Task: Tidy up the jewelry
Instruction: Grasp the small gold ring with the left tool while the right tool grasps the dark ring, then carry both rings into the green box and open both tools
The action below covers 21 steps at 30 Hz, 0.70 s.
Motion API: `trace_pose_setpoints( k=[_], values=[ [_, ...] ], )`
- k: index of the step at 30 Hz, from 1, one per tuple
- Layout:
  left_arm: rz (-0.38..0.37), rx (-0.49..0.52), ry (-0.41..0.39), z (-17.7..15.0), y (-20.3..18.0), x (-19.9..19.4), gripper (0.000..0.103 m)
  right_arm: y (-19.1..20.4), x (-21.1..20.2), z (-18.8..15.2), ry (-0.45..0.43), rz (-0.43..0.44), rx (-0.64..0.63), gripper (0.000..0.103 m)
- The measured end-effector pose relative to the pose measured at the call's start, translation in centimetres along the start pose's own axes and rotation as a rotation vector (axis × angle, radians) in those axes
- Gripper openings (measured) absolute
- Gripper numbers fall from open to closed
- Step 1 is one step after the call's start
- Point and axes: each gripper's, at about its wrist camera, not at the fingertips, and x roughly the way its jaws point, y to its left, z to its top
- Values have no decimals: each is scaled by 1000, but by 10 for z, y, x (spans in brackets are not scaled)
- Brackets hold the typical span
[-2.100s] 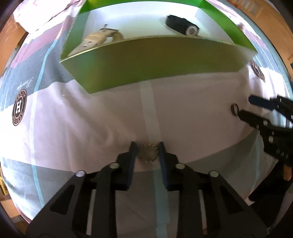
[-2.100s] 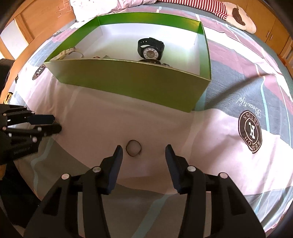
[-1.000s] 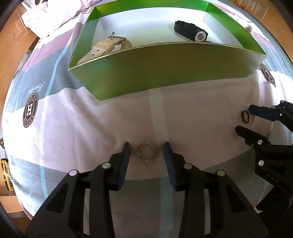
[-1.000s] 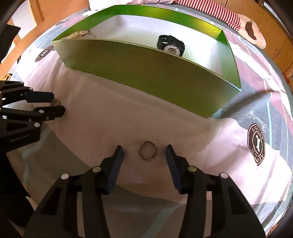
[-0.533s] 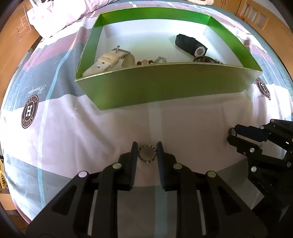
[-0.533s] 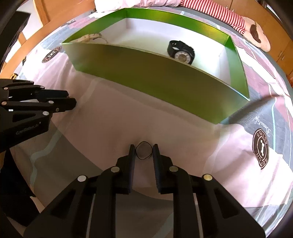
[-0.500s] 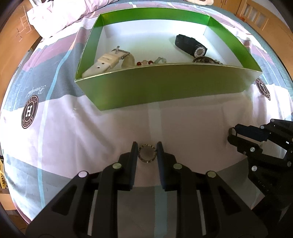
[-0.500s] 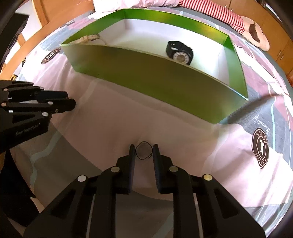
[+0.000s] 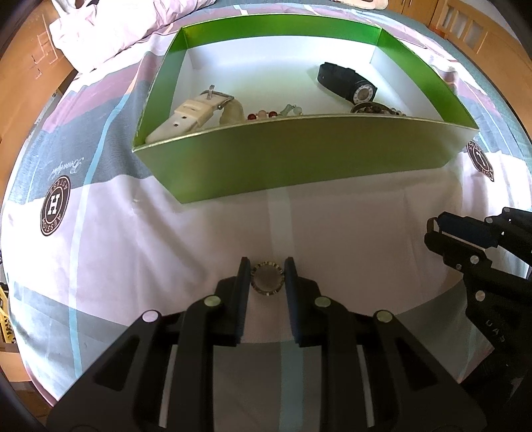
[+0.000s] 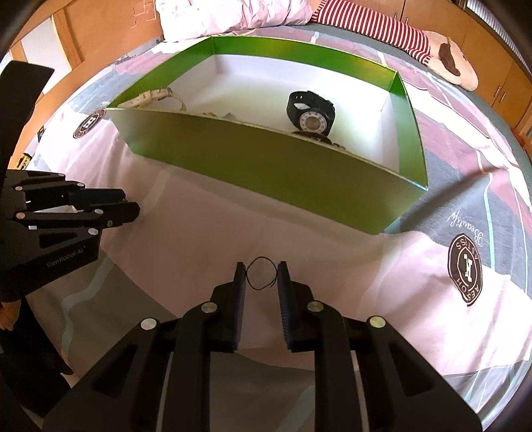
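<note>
My left gripper (image 9: pixel 267 277) is shut on a small beaded ring (image 9: pixel 267 292) and holds it above the bedsheet, in front of the green box (image 9: pixel 299 162). My right gripper (image 10: pixel 262 275) is shut on a thin dark ring (image 10: pixel 256 264), also lifted off the sheet. The box (image 10: pixel 266 159) holds a cream watch (image 9: pixel 196 113), a black watch (image 9: pixel 347 83), beads (image 9: pixel 262 115) and a bracelet (image 9: pixel 369 108). Each gripper shows in the other's view, the right one (image 9: pixel 432 232) and the left one (image 10: pixel 131 206).
The box sits on a bed with a pink, grey and white patterned sheet (image 9: pixel 116 232). A white pillow (image 10: pixel 232 16) and a striped cloth (image 10: pixel 372 26) lie beyond the box. Wooden furniture (image 10: pixel 99 33) surrounds the bed.
Both grippers closed on their rings about a second ago and have since risen with them, so the box now shows more from above.
</note>
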Motion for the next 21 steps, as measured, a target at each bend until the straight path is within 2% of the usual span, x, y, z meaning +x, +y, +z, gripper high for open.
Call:
trace_pose_setpoints(
  k=[21],
  values=[
    [13,8,-2,-3,-2,1,21,3,3,0,-14,-15,9,19]
  ],
)
